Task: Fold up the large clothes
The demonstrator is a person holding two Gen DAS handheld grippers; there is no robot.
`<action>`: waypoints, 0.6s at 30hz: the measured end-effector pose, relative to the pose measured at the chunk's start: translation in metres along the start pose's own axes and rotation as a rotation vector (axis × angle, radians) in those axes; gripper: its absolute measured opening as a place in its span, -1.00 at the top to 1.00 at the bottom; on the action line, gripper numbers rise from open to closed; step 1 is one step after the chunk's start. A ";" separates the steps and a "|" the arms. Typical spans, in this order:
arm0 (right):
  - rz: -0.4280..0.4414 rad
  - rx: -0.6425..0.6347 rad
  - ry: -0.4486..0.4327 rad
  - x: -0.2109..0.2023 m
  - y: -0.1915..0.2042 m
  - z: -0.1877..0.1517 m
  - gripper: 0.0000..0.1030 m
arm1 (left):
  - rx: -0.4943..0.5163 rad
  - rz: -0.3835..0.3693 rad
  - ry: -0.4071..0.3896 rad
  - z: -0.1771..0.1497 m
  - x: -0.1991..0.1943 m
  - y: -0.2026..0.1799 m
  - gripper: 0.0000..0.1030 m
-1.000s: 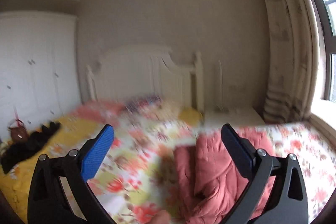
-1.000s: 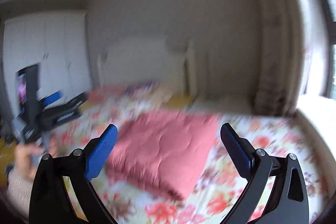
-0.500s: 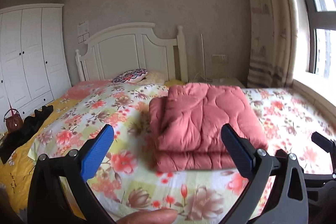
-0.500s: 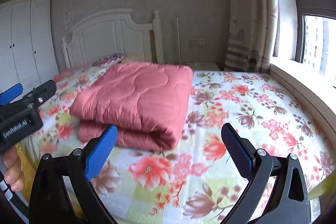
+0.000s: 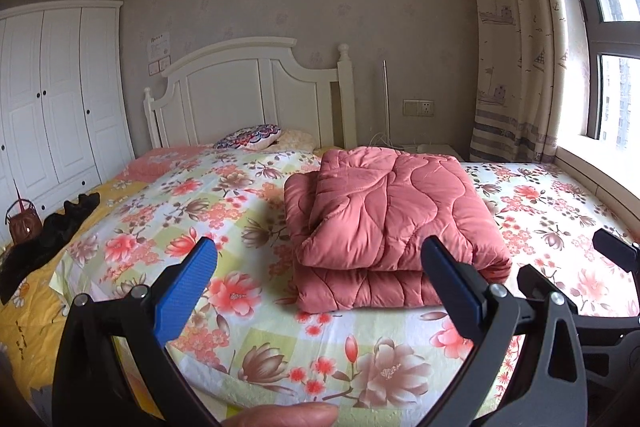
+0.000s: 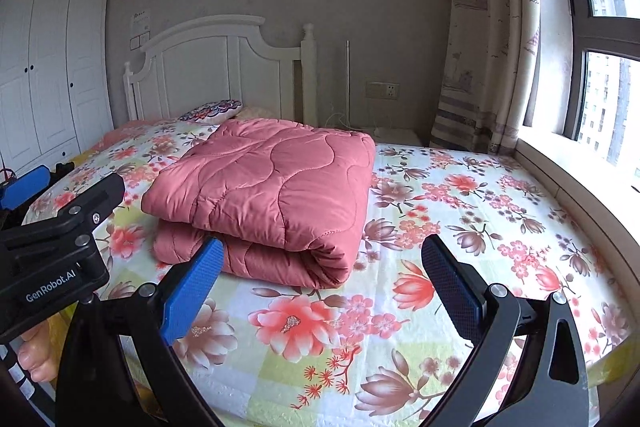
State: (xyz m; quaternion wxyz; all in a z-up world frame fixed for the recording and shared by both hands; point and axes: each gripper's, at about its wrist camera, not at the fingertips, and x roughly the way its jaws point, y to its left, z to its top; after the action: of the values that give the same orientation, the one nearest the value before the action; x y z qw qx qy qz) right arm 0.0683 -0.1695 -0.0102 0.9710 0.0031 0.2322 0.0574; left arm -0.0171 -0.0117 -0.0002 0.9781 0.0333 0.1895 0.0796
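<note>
A pink quilted comforter [image 5: 394, 219] lies folded in a thick square stack on the floral bed sheet [image 5: 224, 211]; it also shows in the right wrist view [image 6: 272, 191]. My left gripper [image 5: 318, 279] is open and empty, held back from the bed's near edge, short of the comforter. My right gripper [image 6: 322, 277] is open and empty, also short of the comforter, to the right of the left one. The left gripper's body [image 6: 52, 259] shows at the left of the right wrist view.
A white headboard [image 5: 248, 91] and a patterned pillow [image 5: 250, 139] are at the far end. Black clothing [image 5: 44, 239] and a brown bag [image 5: 24, 225] lie on the yellow sheet at left. A white wardrobe [image 5: 52, 99] stands left; the curtain [image 5: 516, 39] and window are right.
Both views were blurred and swinging one second ago and are now steady. Both grippers have pulled back from the folded comforter and stay open.
</note>
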 end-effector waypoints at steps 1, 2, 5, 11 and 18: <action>-0.002 -0.002 0.000 0.000 0.001 0.000 -0.88 | -0.004 0.002 0.002 0.000 0.000 0.001 -0.96; -0.004 -0.003 -0.001 0.000 0.001 0.001 -0.88 | -0.007 0.006 0.002 -0.001 0.000 0.002 -0.96; -0.004 0.002 -0.006 0.000 -0.001 0.001 -0.88 | -0.012 0.015 0.009 -0.002 0.001 0.005 -0.96; -0.019 0.015 0.013 0.004 -0.004 0.001 -0.88 | -0.019 0.028 0.016 -0.003 0.002 0.010 -0.96; -0.021 0.012 0.010 0.004 -0.004 0.001 -0.88 | -0.012 0.040 0.020 -0.006 0.002 0.012 -0.96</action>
State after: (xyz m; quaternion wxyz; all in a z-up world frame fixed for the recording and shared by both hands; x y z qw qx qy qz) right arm 0.0729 -0.1726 -0.0118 0.9703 0.0065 0.2373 0.0459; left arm -0.0191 0.0012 -0.0059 0.9745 0.0302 0.1982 0.1006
